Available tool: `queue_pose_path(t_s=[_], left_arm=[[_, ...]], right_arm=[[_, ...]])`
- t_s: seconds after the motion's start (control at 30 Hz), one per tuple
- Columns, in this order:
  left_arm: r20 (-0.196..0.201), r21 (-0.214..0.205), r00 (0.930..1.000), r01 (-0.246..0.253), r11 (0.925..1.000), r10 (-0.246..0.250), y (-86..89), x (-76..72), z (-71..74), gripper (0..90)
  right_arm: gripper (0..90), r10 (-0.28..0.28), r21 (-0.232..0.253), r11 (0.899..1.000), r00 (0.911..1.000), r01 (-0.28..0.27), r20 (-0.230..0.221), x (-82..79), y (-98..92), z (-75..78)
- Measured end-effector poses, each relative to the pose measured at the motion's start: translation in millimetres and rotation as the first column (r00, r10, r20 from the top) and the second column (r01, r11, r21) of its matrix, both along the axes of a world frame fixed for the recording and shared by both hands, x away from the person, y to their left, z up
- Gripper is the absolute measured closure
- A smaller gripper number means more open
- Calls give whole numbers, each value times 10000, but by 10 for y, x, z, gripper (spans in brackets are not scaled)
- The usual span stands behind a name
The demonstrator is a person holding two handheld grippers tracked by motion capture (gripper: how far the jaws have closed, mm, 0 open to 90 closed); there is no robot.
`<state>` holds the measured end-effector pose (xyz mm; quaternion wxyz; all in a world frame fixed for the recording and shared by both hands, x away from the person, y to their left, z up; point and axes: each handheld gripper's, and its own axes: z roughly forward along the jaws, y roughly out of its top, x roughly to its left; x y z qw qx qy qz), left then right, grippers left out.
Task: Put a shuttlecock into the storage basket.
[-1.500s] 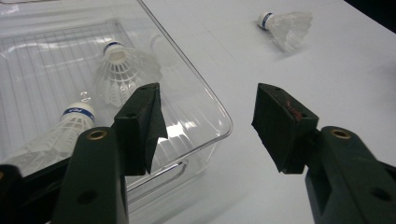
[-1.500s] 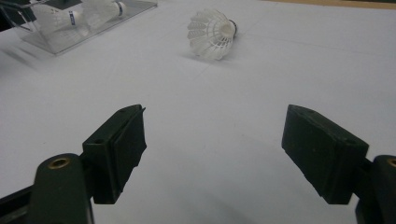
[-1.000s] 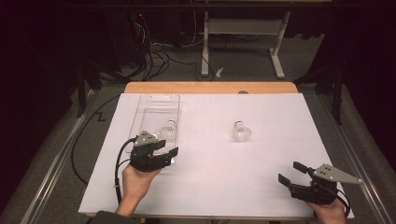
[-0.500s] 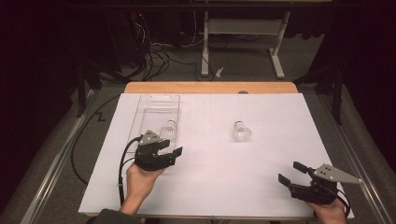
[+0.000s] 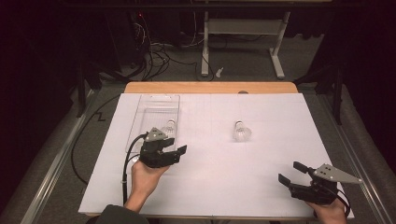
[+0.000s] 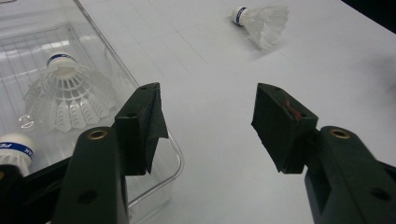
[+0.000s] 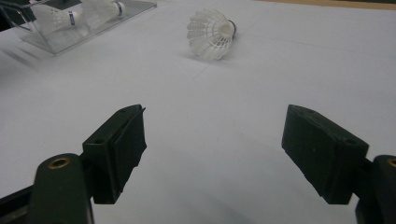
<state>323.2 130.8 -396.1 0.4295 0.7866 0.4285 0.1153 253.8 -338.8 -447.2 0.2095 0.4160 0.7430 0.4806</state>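
- The left hand-held gripper (image 5: 173, 148) hovers at the near end of a clear plastic tray (image 5: 154, 105) toward the surface's (image 5: 261, 168) left edge, jaws spread wide and gripping nothing.
- Two white shuttlecocks lie inside the tray; one shuttlecock in the tray (image 6: 65, 93) sits just beyond the left jaw.
- A loose shuttlecock (image 5: 241, 132) lies on its side mid-surface, well apart from both hands.
- The right hand-held gripper (image 5: 292, 173) waits at the near right corner, jaws wide and empty.
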Motion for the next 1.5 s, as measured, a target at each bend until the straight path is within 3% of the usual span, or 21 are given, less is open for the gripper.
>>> queue_pose_path(t_s=[0.93, 1.5], left_arm=[[2, 247, 9993, 379, 9990, -379, -238, 178, 36, 439], [-284, 258, 9980, 574, 9980, -566, -355, 283, -5, 442]], right_arm=[[219, -36, 1, 10000, 10000, 36, 46, 2, -9, 0], [219, -16, -4, 10000, 10000, 16, 47, -1, -6, 2]])
